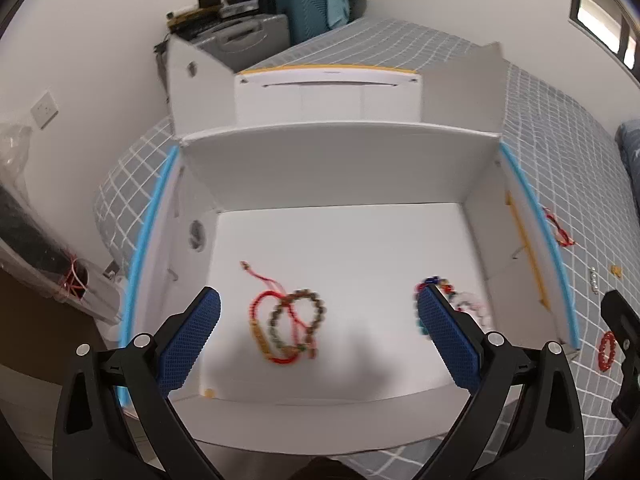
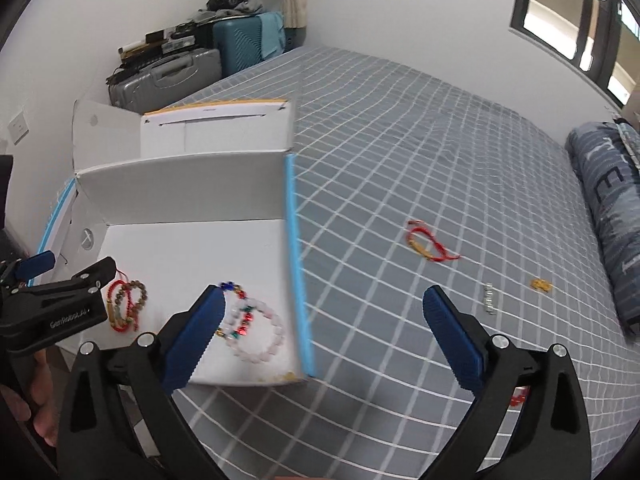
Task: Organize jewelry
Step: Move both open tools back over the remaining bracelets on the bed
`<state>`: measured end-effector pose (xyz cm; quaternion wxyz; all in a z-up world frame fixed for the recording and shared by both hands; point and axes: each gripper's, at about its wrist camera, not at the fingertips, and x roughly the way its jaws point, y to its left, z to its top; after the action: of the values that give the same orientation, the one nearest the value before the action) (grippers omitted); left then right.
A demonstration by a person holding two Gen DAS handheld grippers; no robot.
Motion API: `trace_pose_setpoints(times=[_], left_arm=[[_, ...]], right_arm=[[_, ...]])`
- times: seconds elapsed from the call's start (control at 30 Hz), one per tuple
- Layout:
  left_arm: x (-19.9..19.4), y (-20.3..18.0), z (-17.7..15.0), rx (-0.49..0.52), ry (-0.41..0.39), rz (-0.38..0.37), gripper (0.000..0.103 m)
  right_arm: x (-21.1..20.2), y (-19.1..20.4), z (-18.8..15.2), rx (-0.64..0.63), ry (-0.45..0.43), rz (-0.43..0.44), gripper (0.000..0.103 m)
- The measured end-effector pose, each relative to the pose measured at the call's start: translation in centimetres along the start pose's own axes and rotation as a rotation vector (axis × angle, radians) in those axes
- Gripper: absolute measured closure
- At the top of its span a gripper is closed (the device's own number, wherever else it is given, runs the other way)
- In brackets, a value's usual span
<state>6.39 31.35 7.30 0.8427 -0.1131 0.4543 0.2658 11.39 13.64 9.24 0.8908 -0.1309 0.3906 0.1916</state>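
A white open box (image 1: 336, 176) with blue edge tape sits on the bed; it also shows in the right wrist view (image 2: 184, 184). Inside lie a red cord bracelet tangled with a brown bead bracelet (image 1: 288, 322) (image 2: 126, 306) and a pink and multicoloured bead bracelet pile (image 1: 464, 304) (image 2: 252, 326). My left gripper (image 1: 318, 312) is open and empty above the box floor. My right gripper (image 2: 324, 312) is open and empty over the box's right edge. On the bedspread lie a red and gold cord bracelet (image 2: 430, 246) (image 1: 558, 230), a silver piece (image 2: 489, 298), a small gold piece (image 2: 541, 285) and a red bead bracelet (image 1: 606, 350).
The bed has a grey checked cover (image 2: 420, 140). A folded blue-grey duvet (image 2: 612, 208) lies at the right. Suitcases (image 2: 208, 56) stand by the far wall. A window (image 2: 572, 12) is at the upper right.
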Motion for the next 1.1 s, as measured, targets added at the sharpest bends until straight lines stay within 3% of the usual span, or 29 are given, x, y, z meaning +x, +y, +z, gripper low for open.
trace_pose_setpoints(times=[0.47, 1.1], left_arm=[[-2.7, -11.6, -1.0, 0.14, -0.028, -0.137, 0.006], [-0.1, -28.0, -2.4, 0.326, 0.013, -0.243, 0.006]], right_arm=[[-1.8, -11.6, -3.6, 0.099, 0.009, -0.09, 0.008], [1.9, -23.8, -10.0, 0.267, 0.111, -0.155, 0.008]])
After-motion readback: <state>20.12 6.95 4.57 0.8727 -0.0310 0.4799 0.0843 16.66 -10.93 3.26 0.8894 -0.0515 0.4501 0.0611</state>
